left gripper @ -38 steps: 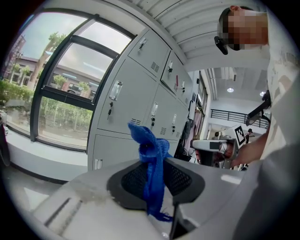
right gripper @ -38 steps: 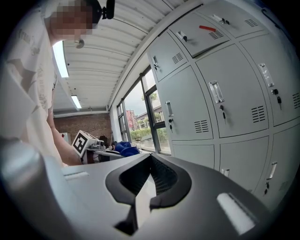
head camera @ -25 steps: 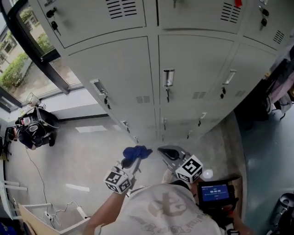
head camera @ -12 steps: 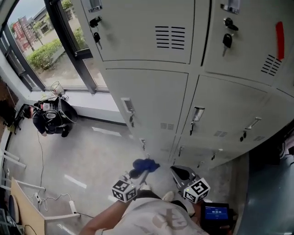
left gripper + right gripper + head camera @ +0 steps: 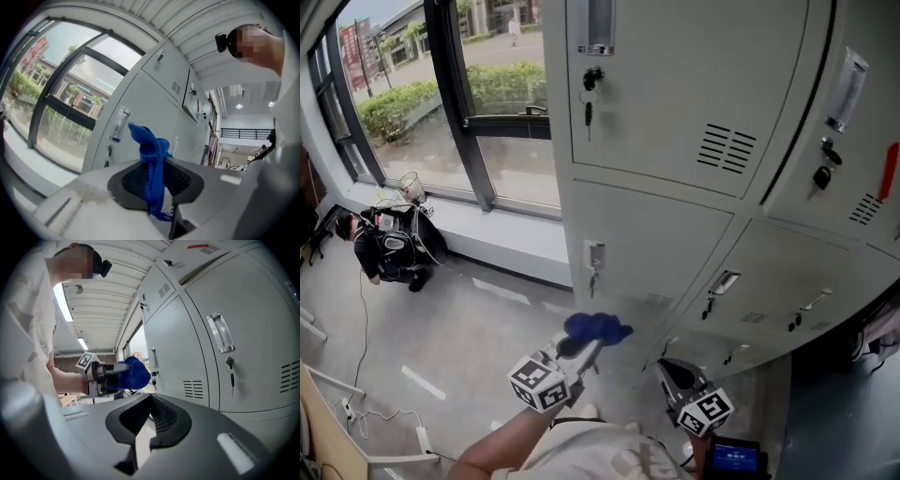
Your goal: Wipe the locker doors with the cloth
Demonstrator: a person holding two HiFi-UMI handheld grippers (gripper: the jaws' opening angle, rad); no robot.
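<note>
The grey locker doors (image 5: 675, 103) fill the upper right of the head view, each with a handle and a key. My left gripper (image 5: 586, 345) is shut on a blue cloth (image 5: 595, 328), held up just in front of a lower locker door (image 5: 647, 253). In the left gripper view the cloth (image 5: 152, 159) sticks up from between the jaws of the left gripper (image 5: 154, 187). My right gripper (image 5: 668, 368) hangs lower and to the right, shut and holding nothing. The right gripper view looks over its jaws (image 5: 143, 427) at the cloth (image 5: 133, 373) and the doors (image 5: 187, 357).
A tall window (image 5: 487, 94) runs along the left wall. A black bag (image 5: 394, 244) lies on the floor below it, with cables (image 5: 356, 403) nearby. A small lit screen (image 5: 734, 459) sits at the bottom right. Clothing (image 5: 881, 337) hangs at the right edge.
The head view has tilted up, bringing higher locker doors into sight. My left gripper has lifted the cloth toward the lockers. The right gripper stays low.
</note>
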